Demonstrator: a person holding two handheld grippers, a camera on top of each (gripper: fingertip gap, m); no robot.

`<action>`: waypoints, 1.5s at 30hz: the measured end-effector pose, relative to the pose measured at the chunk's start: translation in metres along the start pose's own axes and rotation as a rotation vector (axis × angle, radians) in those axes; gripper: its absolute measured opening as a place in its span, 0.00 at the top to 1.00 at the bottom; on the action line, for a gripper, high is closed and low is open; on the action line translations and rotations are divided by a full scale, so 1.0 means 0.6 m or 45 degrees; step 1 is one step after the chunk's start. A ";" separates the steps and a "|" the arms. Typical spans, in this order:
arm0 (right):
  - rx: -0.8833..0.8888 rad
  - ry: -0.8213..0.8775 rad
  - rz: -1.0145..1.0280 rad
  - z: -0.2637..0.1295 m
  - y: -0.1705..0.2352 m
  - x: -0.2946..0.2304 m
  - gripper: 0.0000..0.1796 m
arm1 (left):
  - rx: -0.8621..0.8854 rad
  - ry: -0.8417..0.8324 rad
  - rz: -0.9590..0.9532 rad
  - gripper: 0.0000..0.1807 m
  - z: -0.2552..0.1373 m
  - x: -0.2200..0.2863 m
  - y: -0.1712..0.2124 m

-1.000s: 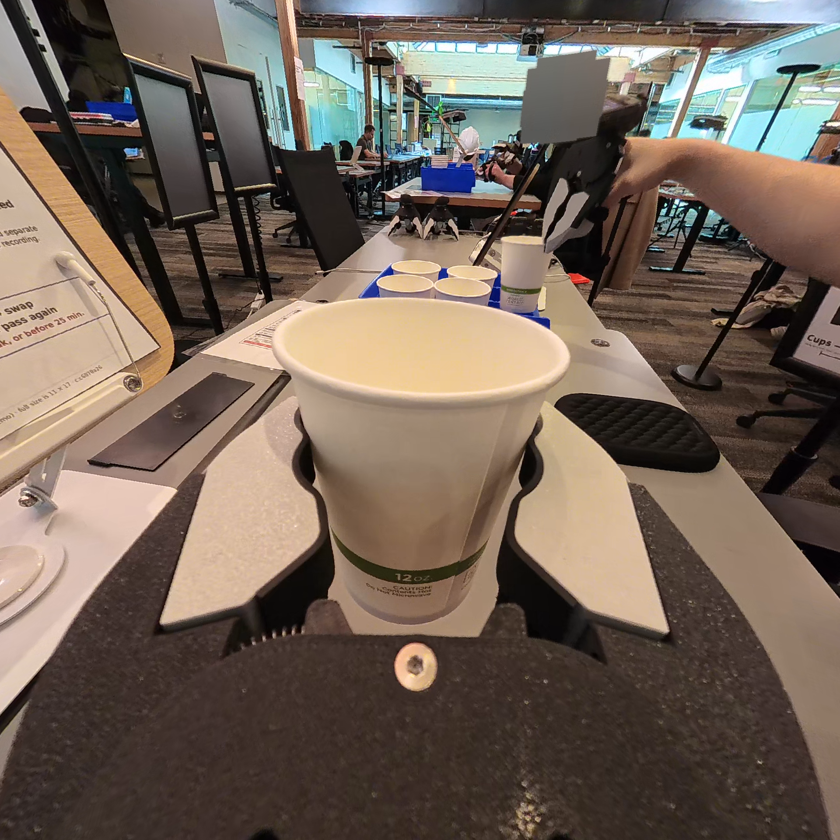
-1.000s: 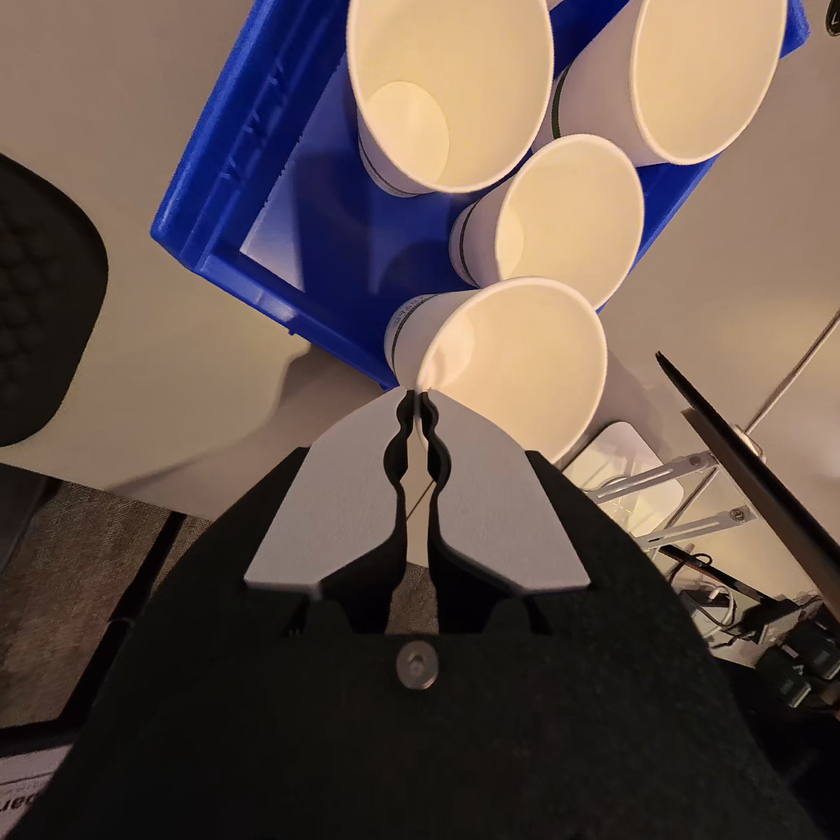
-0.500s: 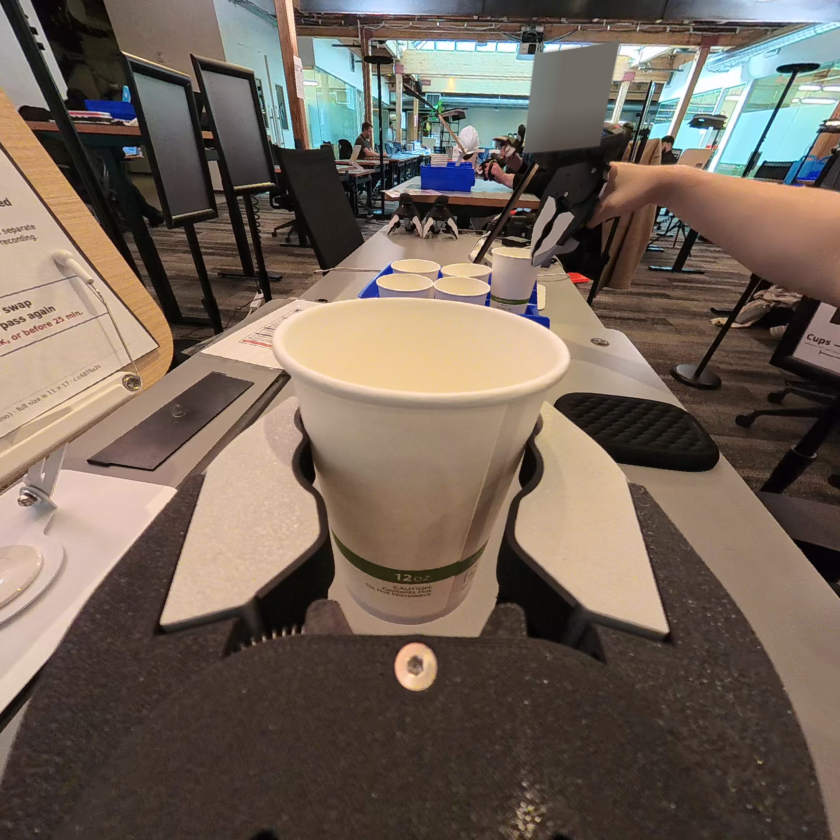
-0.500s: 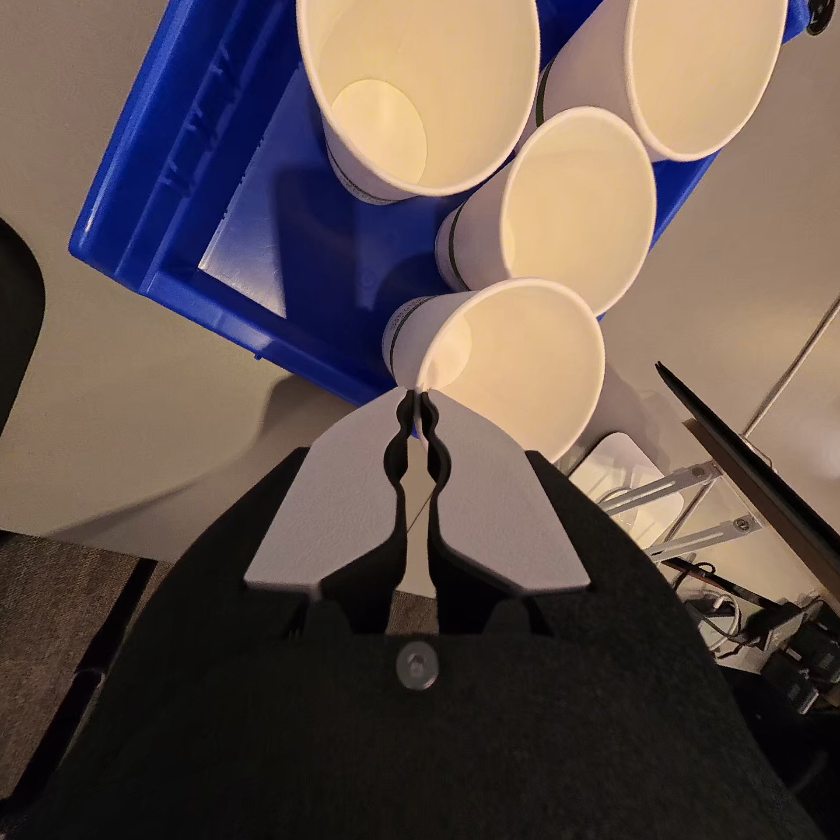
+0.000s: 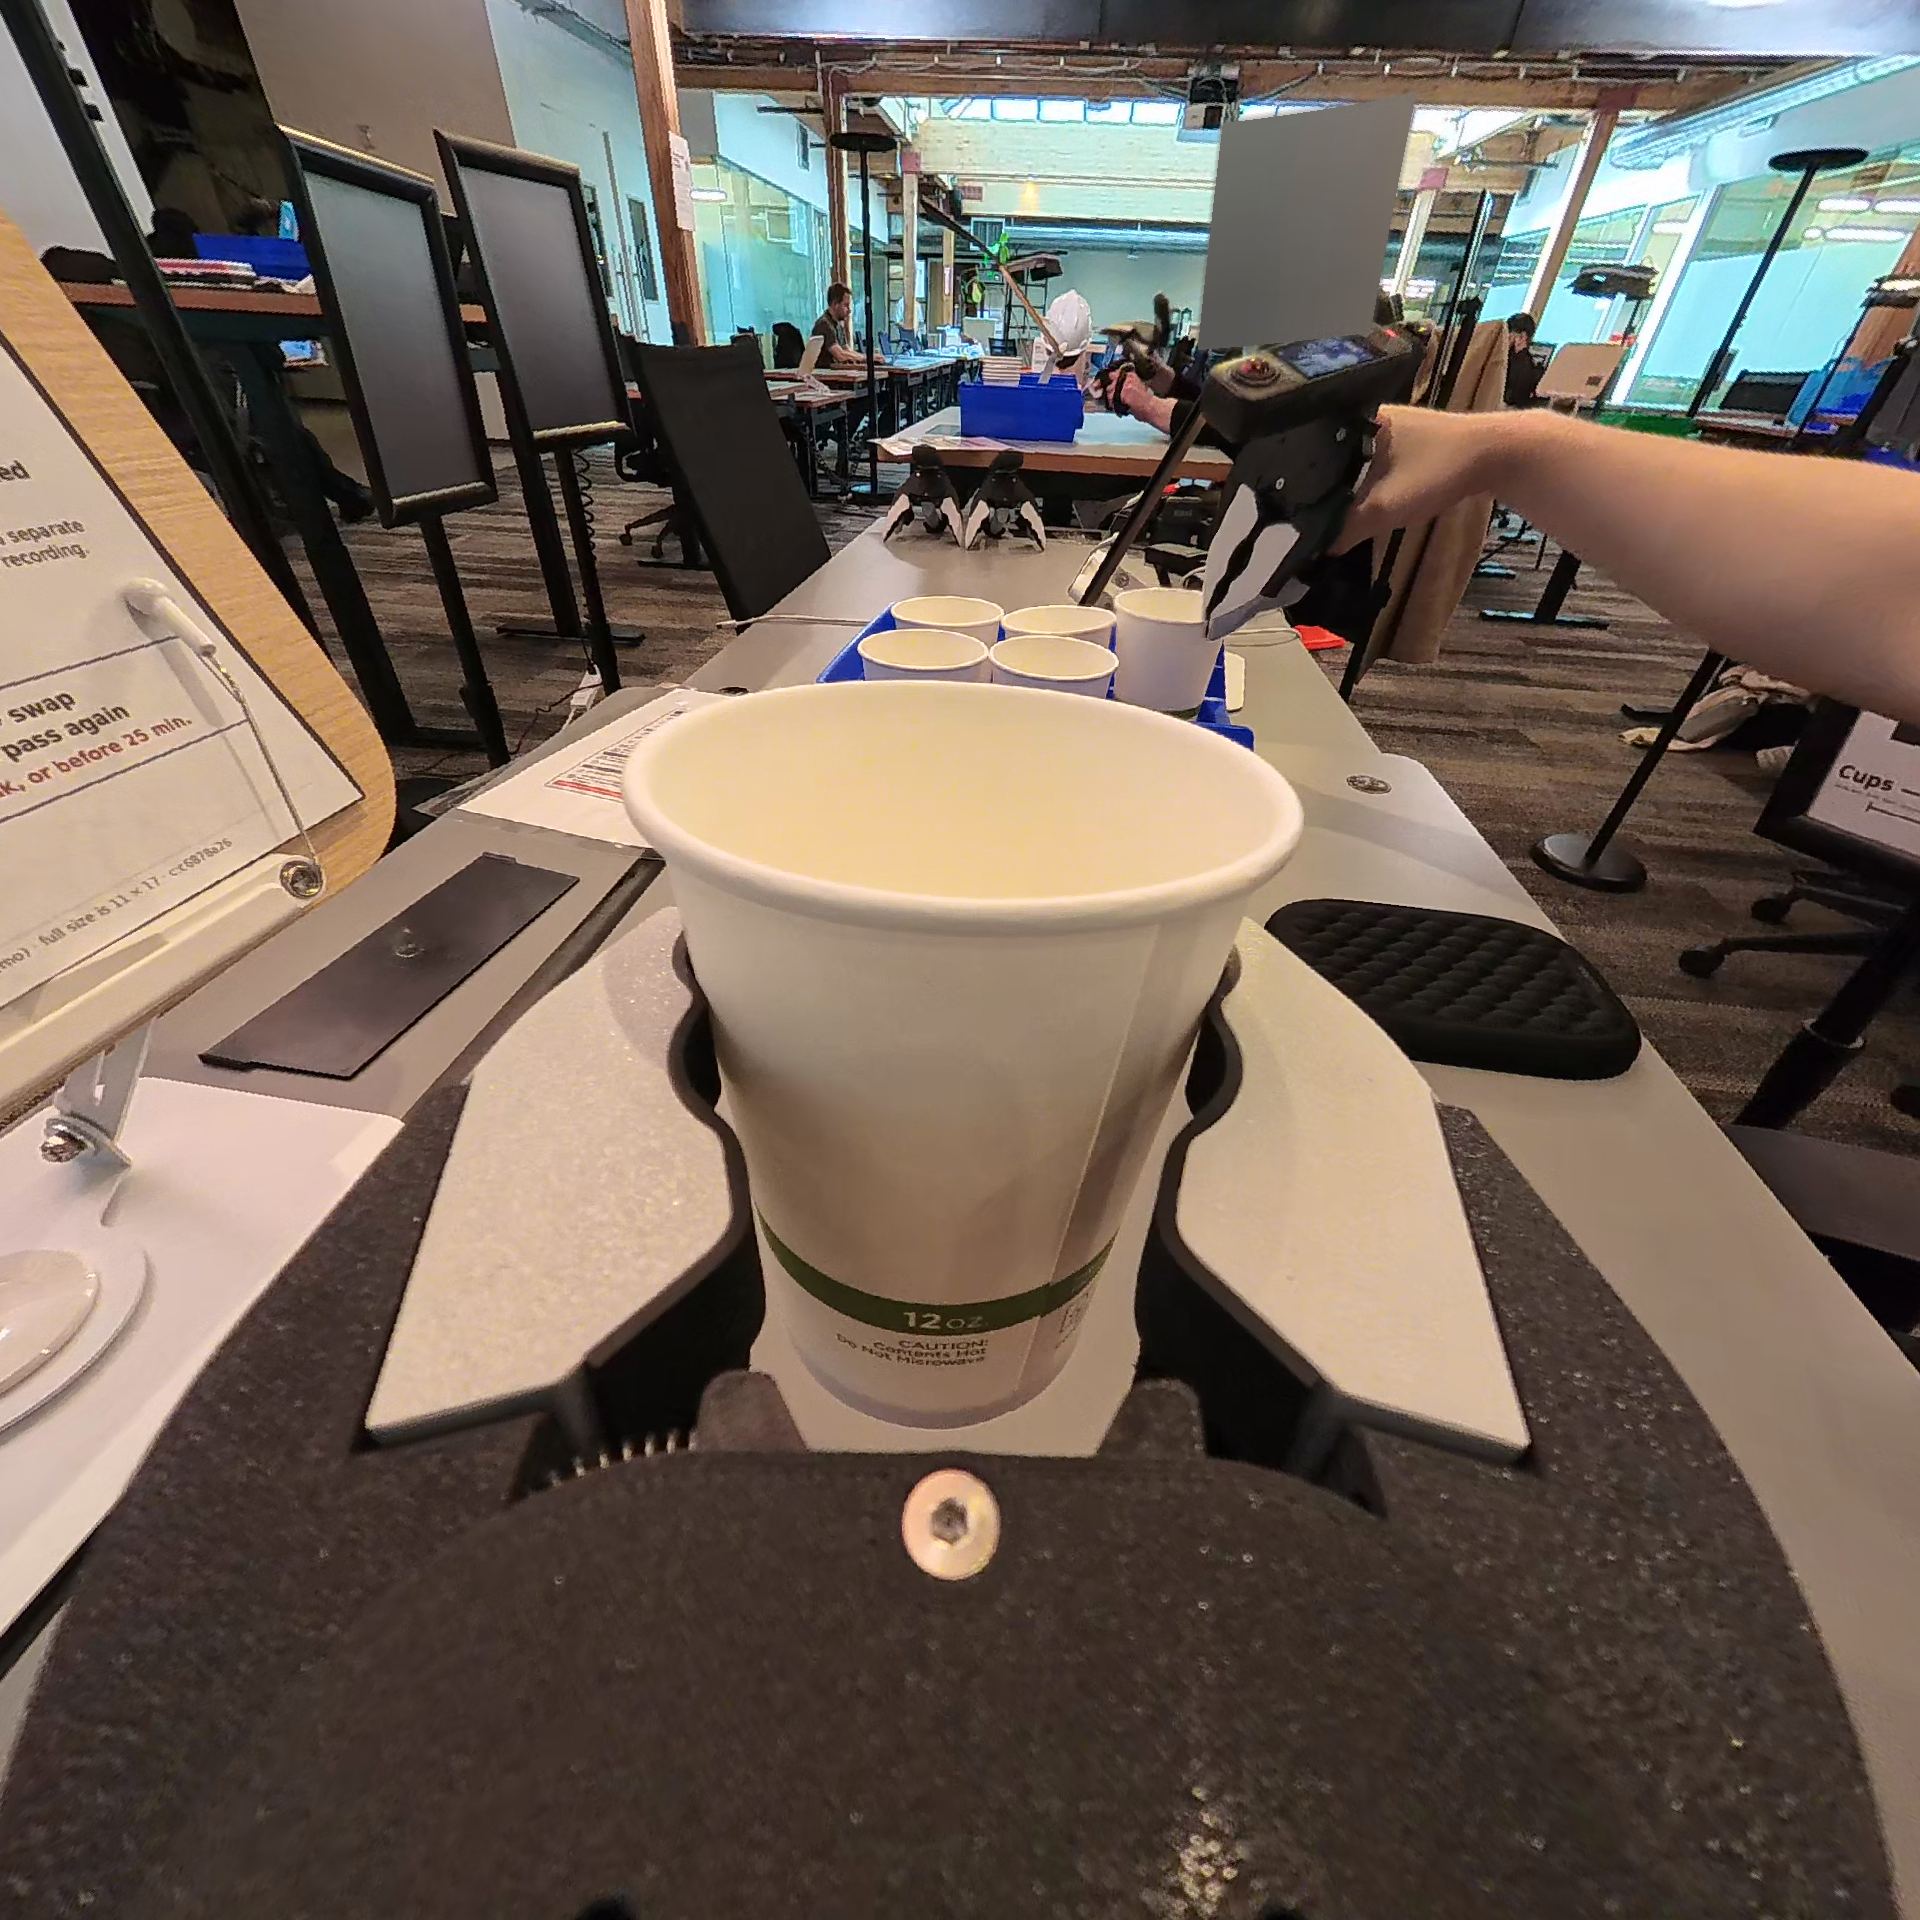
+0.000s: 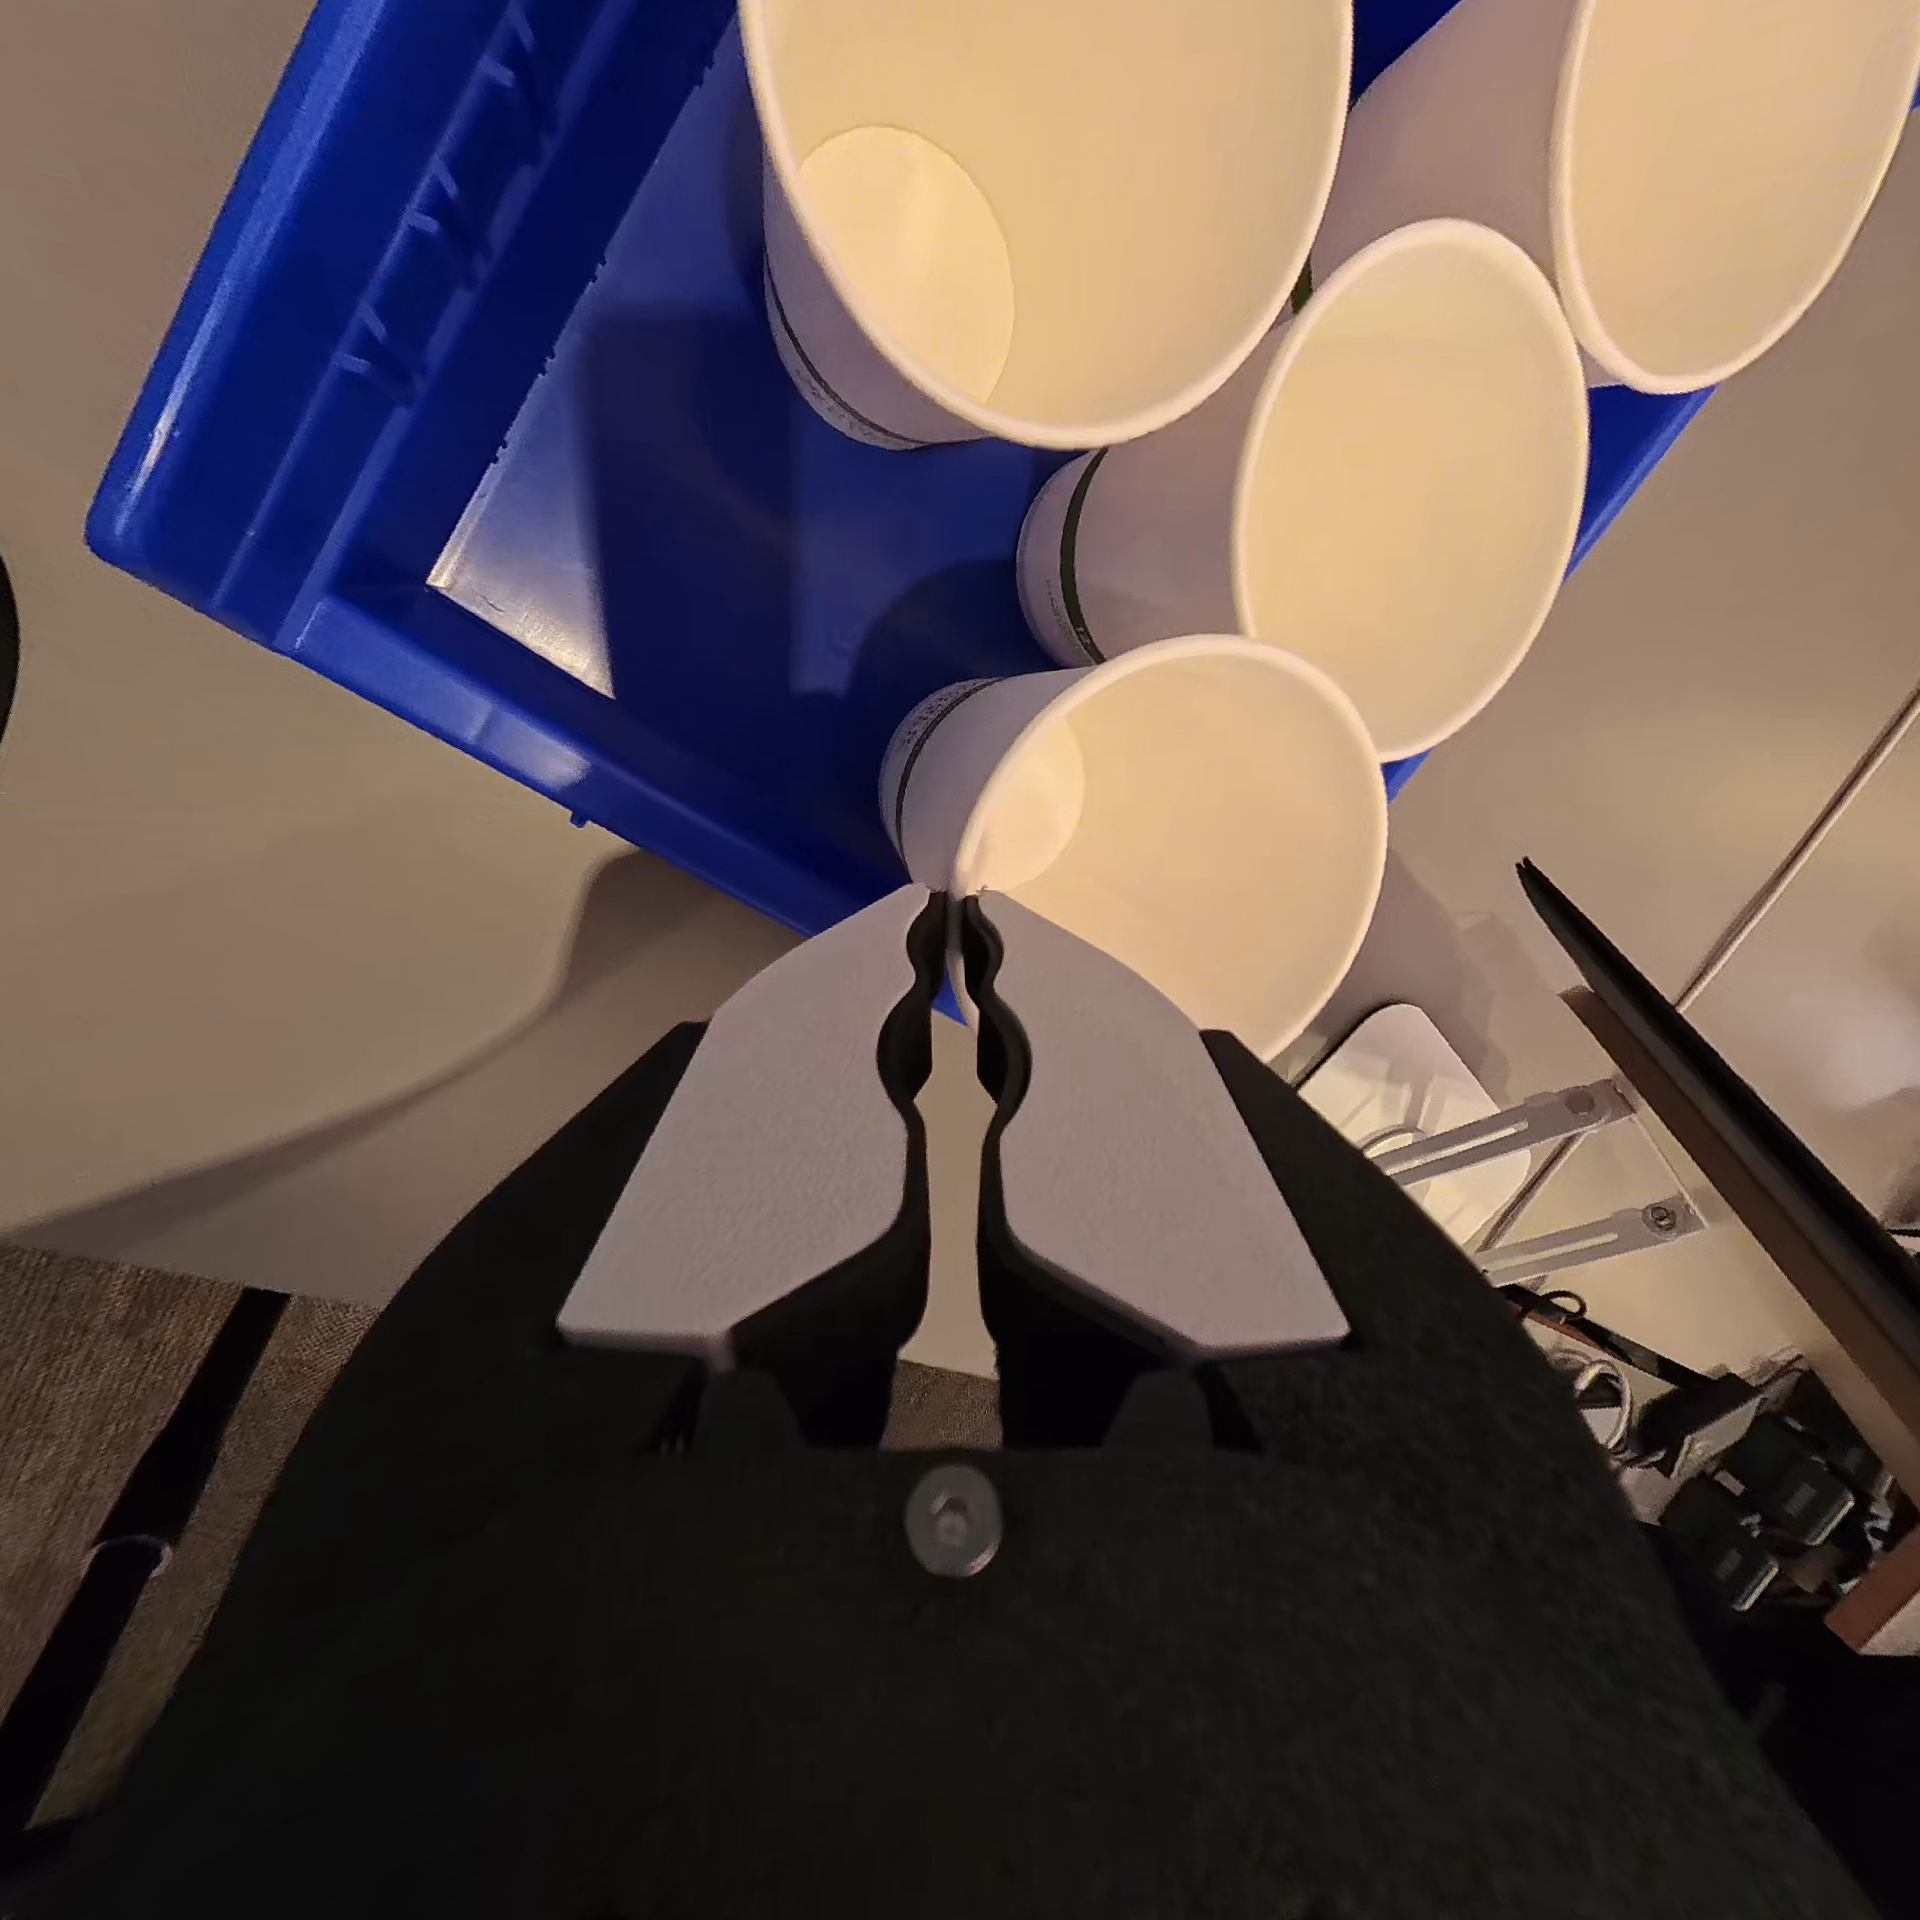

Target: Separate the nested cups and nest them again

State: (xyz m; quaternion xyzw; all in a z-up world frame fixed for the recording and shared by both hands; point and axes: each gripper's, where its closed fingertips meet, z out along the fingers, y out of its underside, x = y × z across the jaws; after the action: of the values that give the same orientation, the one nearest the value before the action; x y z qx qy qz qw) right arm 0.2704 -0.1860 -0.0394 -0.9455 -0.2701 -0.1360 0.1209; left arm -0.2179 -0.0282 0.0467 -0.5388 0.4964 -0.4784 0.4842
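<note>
The right gripper (image 6: 956,906) has its fingers pinched on the rim of 1 cup (image 6: 1164,831), which hangs upright past the fingertips over the bin (image 6: 312,499). The left gripper (image 5: 961,1039) clasps another cup (image 5: 956,1039) upright on the table (image 5: 1621,1299), well apart from it.

Black textured pad (image 5: 1455,987) on grey table (image 5: 1621,1226), sign stand (image 5: 166,748) opposite.

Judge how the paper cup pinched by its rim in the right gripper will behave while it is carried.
The paper cup looks empty, so probably very light. The right gripper pinches only its thin rim, which likely flexes or creases under a hard squeeze. Held at one edge, it hangs tilted and may swing or slip.
</note>
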 end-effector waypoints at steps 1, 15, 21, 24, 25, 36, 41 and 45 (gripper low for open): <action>0.005 0.002 -0.001 0.002 -0.001 -0.001 0.99 | 0.001 0.001 0.000 0.50 0.000 0.000 0.000; 0.028 -0.005 0.016 0.017 -0.014 0.001 0.99 | -0.001 0.003 0.000 0.50 -0.001 0.001 0.000; -0.031 -0.086 0.045 0.016 -0.001 -0.011 0.99 | -0.002 0.005 -0.002 0.50 0.000 0.001 0.000; -0.060 -0.102 0.073 0.019 0.005 -0.012 0.99 | -0.006 0.006 0.002 0.50 0.001 0.003 0.001; -0.078 -0.116 0.089 0.021 0.009 -0.015 0.99 | -0.006 0.007 0.002 0.50 0.002 0.003 0.001; -0.116 -0.142 0.107 0.032 0.021 -0.021 0.99 | -0.010 0.013 0.003 0.50 0.003 0.005 0.002; -0.100 -0.173 0.141 0.025 0.018 -0.020 0.94 | -0.011 0.013 0.002 0.50 0.003 0.005 0.002; -0.029 -0.192 0.147 0.007 0.002 -0.017 0.91 | -0.011 0.012 -0.001 0.50 0.002 0.004 0.003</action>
State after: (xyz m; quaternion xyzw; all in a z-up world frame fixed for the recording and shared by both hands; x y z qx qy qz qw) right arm 0.2636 -0.1908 -0.0470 -0.9684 -0.2219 -0.0604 0.0970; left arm -0.2165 -0.0304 0.0449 -0.5389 0.5005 -0.4790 0.4793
